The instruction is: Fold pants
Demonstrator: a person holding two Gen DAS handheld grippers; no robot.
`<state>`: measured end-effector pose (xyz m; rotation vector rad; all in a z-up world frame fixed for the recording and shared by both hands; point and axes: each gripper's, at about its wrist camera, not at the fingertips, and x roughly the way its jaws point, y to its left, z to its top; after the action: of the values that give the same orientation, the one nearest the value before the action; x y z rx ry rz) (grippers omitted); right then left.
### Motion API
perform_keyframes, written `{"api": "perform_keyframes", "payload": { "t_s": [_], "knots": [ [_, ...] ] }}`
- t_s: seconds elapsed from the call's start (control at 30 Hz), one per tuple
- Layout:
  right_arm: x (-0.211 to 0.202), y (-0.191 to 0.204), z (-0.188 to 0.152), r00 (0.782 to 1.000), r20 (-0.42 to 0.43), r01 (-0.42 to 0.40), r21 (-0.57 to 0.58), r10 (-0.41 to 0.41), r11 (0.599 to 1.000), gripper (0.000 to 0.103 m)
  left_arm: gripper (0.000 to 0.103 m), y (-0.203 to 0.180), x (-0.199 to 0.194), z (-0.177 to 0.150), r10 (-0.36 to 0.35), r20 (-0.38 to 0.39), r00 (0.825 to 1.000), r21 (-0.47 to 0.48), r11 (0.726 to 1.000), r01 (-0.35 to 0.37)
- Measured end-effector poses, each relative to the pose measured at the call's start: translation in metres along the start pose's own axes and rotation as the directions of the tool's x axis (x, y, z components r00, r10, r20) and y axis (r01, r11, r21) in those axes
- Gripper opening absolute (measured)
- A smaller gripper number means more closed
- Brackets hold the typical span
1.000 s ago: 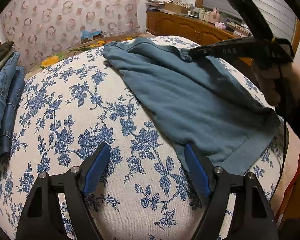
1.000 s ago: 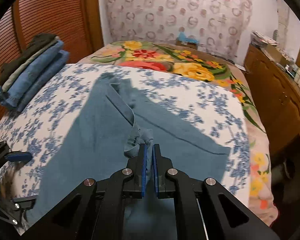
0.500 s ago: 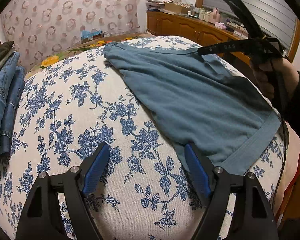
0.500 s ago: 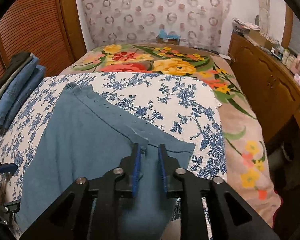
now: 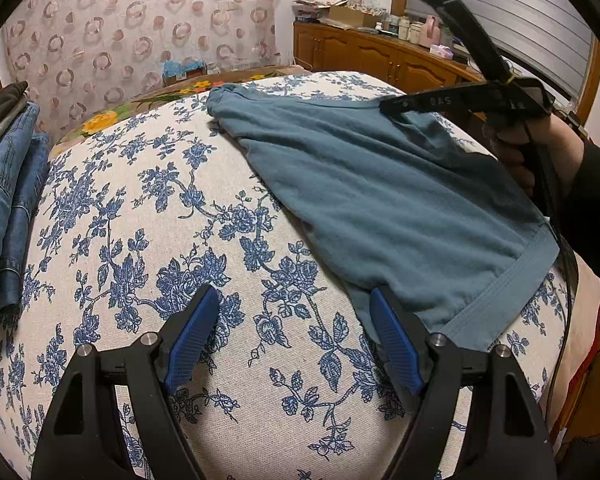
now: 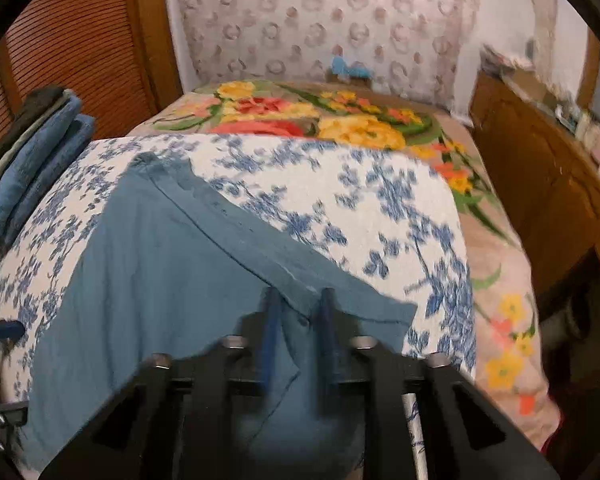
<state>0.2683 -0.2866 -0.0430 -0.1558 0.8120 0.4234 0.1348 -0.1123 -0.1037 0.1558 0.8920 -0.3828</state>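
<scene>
A: Where are the teal pants [image 5: 380,184]?

B: Flat on the floral bedcover [image 5: 160,208], long axis going diagonally from near hem to far corner. Soft and light, I think; better to pinch the ribbed hem band [image 5: 496,296].

A: And the grippers?

B: Left gripper [image 5: 296,334] wide, holding nothing. Right gripper [image 6: 298,334] narrowly parted over the cloth edge

Pale letters are showing on the side of the black right gripper [image 5: 384,107] in the left wrist view: "S" and then "SAS" can be read, with the start of the marking too small to tell. Nothing else is carrying legible text in either view.
</scene>
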Motion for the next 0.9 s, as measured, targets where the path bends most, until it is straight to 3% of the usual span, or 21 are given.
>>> {"api": "perform_keyframes", "payload": {
  "t_s": [0.17,0.3,0.67,0.9],
  "knots": [
    [-0.025,0.001,0.002,0.996,0.092,0.016,-0.02,-0.014,1.0,0.004,0.079,0.0,0.0,0.0,0.0,0.0,1.0,0.0,1.0,0.0],
    [-0.034,-0.004,0.004,0.992,0.111,0.061,-0.02,-0.058,0.998,0.004,0.079,0.0,0.0,0.0,0.0,0.0,1.0,0.0,1.0,0.0],
    [-0.018,-0.018,0.012,0.974,0.016,0.225,0.046,-0.226,0.973,0.004,0.079,0.0,0.0,0.0,0.0,0.0,1.0,0.0,1.0,0.0],
    [-0.016,-0.018,0.017,0.977,0.0,0.214,0.06,-0.214,0.975,0.004,0.079,0.0,0.0,0.0,0.0,0.0,1.0,-0.001,1.0,0.0]
  ]
}}
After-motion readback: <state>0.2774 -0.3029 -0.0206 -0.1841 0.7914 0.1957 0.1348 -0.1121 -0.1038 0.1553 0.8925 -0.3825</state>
